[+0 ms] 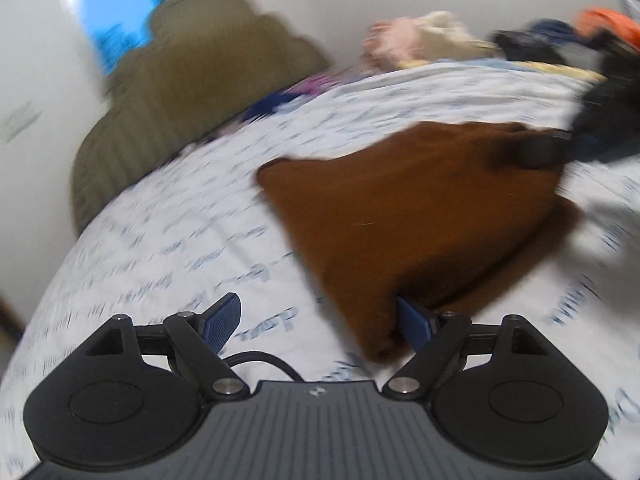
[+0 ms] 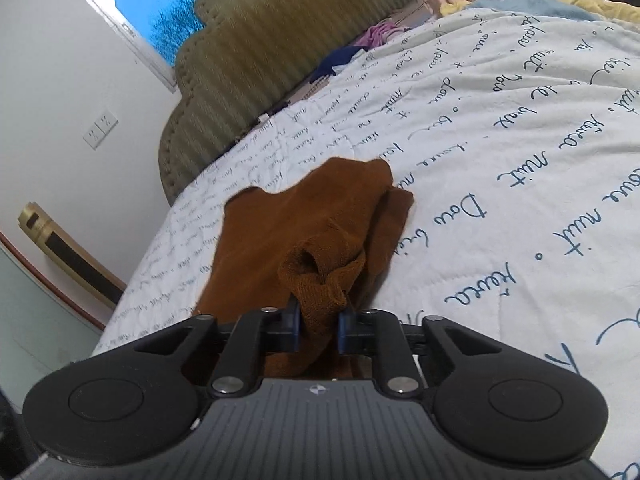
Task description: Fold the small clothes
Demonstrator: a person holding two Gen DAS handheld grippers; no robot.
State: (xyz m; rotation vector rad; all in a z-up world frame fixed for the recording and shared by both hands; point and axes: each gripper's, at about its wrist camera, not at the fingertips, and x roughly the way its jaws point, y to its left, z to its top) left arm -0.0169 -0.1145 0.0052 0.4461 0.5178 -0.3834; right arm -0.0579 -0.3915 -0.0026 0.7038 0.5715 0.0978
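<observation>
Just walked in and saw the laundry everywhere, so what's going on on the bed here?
A person is folding a small brown garment on the bed's script-printed bedspread, with tongs in each hand. The right tongs are clamped on a bunched edge of the garment. The left tongs are open at its near corner, not pinching it. More clothes lie piled by the green headboard.

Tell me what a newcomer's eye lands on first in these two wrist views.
First the rust-brown knit garment, lying on the white quilted bedspread printed with blue handwriting; the right tool is shut on a bunched edge of it. In the left wrist view, the left tool stands open at the garment's near corner. Behind, an olive ribbed scalloped headboard stands under a bright blue window.
</observation>
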